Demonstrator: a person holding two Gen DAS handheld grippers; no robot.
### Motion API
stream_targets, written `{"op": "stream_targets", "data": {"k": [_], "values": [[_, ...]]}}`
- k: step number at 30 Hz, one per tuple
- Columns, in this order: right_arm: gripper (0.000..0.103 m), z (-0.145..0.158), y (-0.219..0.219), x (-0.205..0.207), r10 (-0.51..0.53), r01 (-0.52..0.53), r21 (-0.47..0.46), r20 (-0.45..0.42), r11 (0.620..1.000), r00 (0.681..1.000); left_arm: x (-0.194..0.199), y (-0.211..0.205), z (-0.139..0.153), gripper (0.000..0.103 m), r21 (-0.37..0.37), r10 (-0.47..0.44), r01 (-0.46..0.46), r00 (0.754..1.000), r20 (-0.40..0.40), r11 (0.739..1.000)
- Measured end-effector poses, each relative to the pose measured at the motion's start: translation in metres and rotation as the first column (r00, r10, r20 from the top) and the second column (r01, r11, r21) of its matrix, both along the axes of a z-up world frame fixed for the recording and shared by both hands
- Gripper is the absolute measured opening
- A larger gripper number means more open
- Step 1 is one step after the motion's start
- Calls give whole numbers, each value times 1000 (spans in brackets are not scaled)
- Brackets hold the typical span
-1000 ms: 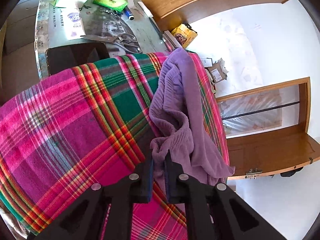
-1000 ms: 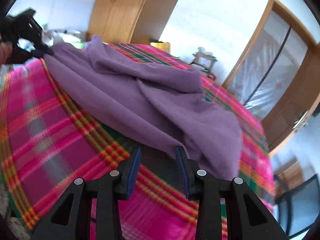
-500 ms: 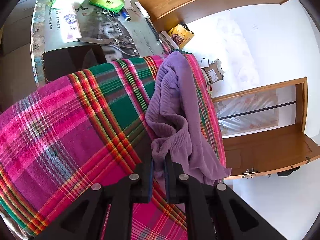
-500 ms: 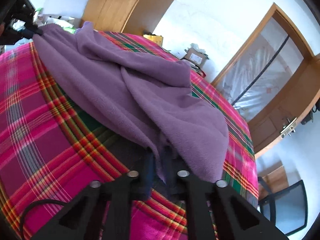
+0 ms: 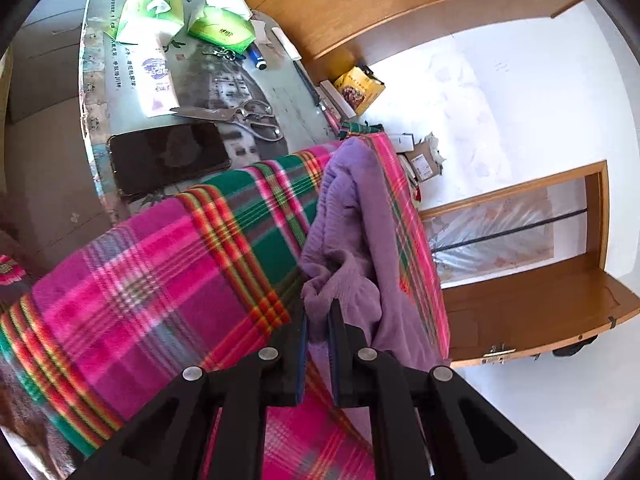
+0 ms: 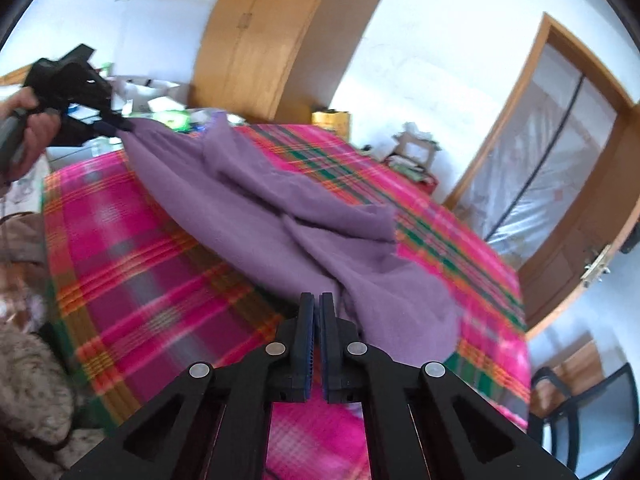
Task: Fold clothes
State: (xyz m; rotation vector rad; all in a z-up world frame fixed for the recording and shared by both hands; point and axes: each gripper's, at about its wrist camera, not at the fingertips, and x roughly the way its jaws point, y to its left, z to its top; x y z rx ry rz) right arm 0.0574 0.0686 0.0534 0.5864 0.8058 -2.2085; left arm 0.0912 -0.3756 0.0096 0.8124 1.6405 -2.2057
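Purple garment (image 6: pixel 280 216) is spread on plaid blanket (image 6: pixel 132 280); left gripper (image 5: pixel 317 320) clamped on its bunched edge, right gripper (image 6: pixel 317 312) closed at its 6 o'clock edge.

What we cannot make out

We see the plaid blanket (image 6: pixel 132 280) smeared by motion blur, the person's hand (image 6: pixel 30 136) cut off at the frame edge, and cloth hiding whether the right gripper (image 6: pixel 319 308) pinches the purple garment (image 6: pixel 280 232).

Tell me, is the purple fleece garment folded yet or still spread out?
Not folded: the purple fleece garment lies stretched and rumpled across the plaid blanket, pinched by the left gripper and right gripper.
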Motion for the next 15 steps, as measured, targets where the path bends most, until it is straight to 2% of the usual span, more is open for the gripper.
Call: {"op": "stream_targets", "data": {"k": [5,9,12,15], "values": [[3,-21,-5,12,18,-20,46,58,999,998,7,-1,-22,9,37,-1,-1,998,55,999],[3,-23,3,0,-49,46,32,70,998,996,5,1,-28,9,20,-17,15,996,93,1000],[8,-22,19,-10,-117,117,-3,70,993,991,2,1,-32,11,29,-26,23,993,119,999],[19,-22,35,-20,-176,180,-32,91,983,980,0,5,-26,13,-19,-49,52,988,149,998]]}}
